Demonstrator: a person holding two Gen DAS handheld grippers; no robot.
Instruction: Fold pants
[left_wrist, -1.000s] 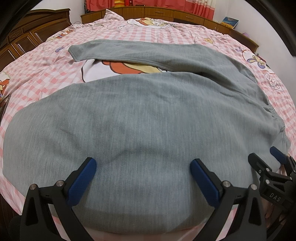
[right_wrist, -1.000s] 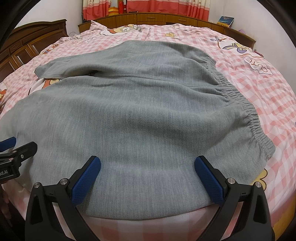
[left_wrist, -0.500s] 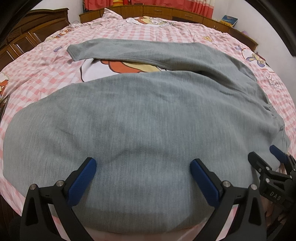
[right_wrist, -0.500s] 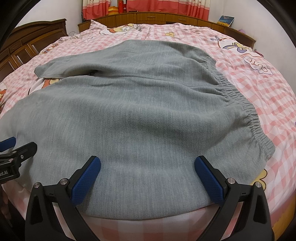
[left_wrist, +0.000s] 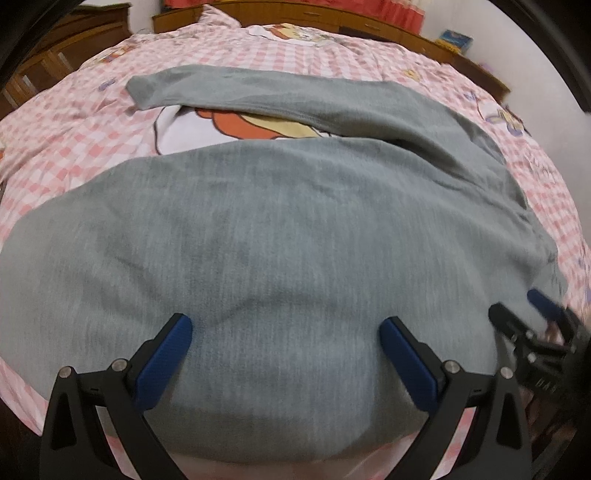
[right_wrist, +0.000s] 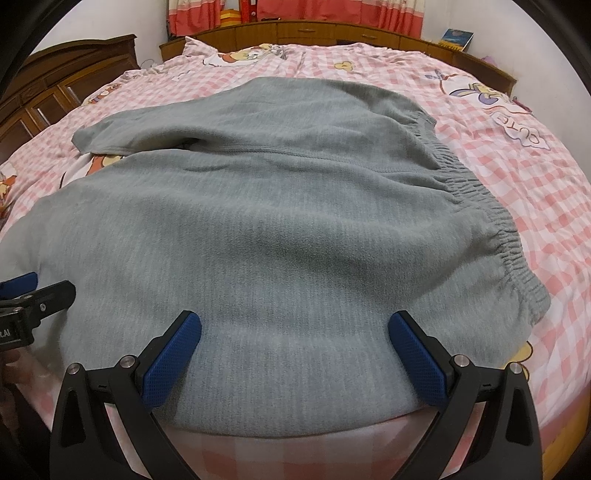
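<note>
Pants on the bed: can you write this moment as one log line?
pants: flat, unfolded | bed | left claw: open | right claw: open

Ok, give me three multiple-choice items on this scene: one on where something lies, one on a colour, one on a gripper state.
1. Where is the elastic waistband of the pants?
A. toward the right side of the bed
B. toward the left side
C. hanging over the near edge

2. What colour are the pants?
A. black
B. grey
C. red

3. How do the two grippers stand?
A. both shut on cloth
B. one shut, one open
C. both open

Answers:
1 A: the gathered waistband runs along the right of the pants on the bed.
2 B: the fabric is plain grey in both views.
3 C: the left gripper and right gripper show wide gaps between their blue pads, above the cloth.
</note>
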